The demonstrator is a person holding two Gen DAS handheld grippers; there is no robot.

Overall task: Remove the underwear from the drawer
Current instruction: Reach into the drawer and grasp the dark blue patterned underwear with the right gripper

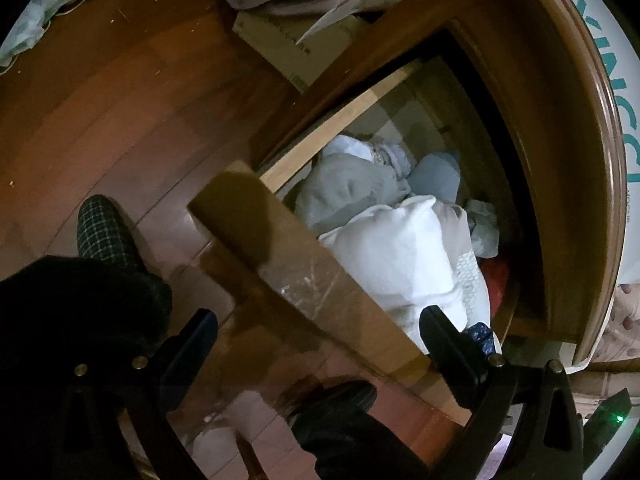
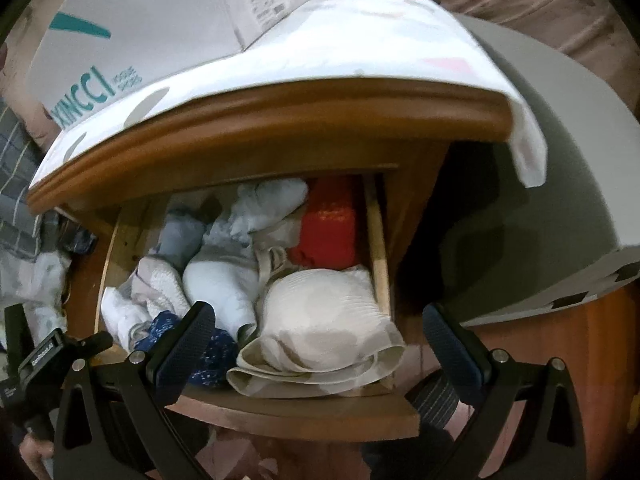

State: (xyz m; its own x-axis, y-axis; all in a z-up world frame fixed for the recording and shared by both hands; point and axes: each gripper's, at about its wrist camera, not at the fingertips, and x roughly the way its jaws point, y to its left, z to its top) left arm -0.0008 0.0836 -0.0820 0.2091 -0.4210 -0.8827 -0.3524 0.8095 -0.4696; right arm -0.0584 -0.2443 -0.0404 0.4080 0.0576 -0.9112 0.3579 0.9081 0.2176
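Note:
The wooden drawer [image 2: 300, 404] of a nightstand stands pulled out, stuffed with folded clothing. In the right wrist view a cream padded undergarment [image 2: 320, 320] lies at the front right, a red folded item [image 2: 328, 224] behind it, pale blue and white pieces [image 2: 224, 284] in the middle, and a dark blue patterned piece [image 2: 212, 356] at the front left. My right gripper [image 2: 320, 344] hangs open just above the drawer front, holding nothing. In the left wrist view my left gripper [image 1: 320, 344] is open over the drawer's front panel [image 1: 320, 292], beside a white folded garment [image 1: 400, 252].
The nightstand top [image 2: 280, 120] carries a white cloth and white boxes [image 2: 132, 40]. A cardboard box [image 1: 288, 48] lies on the wooden floor [image 1: 100, 100] beside it. Checked slippers [image 1: 104, 228] and dark trouser legs stand in front of the drawer. A grey rounded object [image 2: 560, 160] is at the right.

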